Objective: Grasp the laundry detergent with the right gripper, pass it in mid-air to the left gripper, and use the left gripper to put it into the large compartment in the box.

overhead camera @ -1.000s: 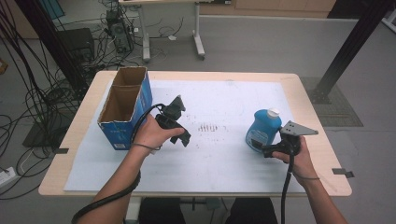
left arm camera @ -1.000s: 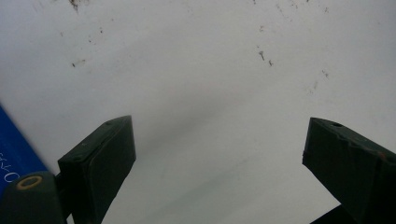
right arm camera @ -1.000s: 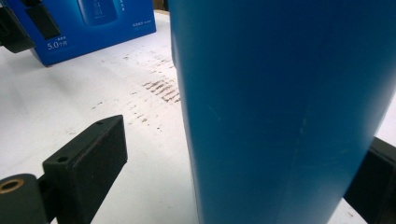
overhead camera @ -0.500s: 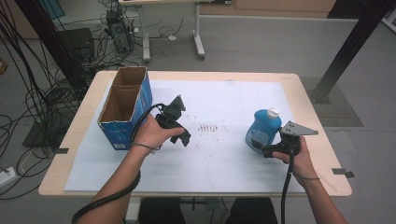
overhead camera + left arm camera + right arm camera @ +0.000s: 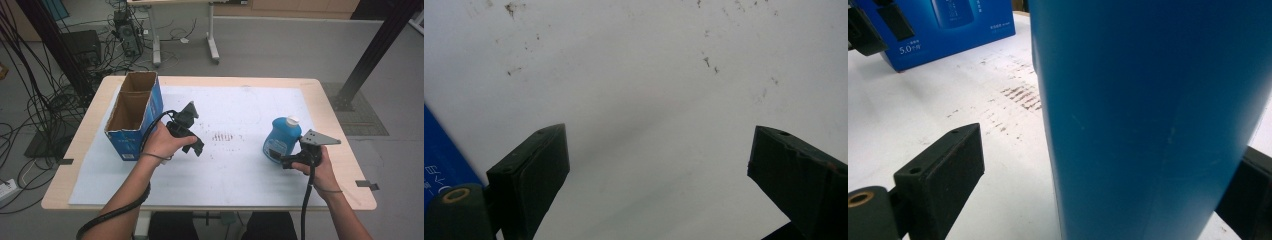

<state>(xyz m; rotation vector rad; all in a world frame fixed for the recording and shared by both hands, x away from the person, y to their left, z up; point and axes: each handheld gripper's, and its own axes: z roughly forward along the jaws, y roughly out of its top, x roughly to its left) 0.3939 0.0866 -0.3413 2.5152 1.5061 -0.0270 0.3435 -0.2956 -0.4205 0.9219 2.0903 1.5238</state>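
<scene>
- A broad stretch of bare white mat [image 5: 240,165] was left open between the two hands.
- The left edge was blocked by the open blue cardboard box [image 5: 131,120].
- The right side was obstructed by the upright blue bottle [image 5: 281,139].

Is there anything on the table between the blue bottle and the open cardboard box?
Partly. The left gripper hangs open over the white sheet beside the box, roughly on the line from the blue bottle. The right gripper already has the bottle between its jaws.
</scene>
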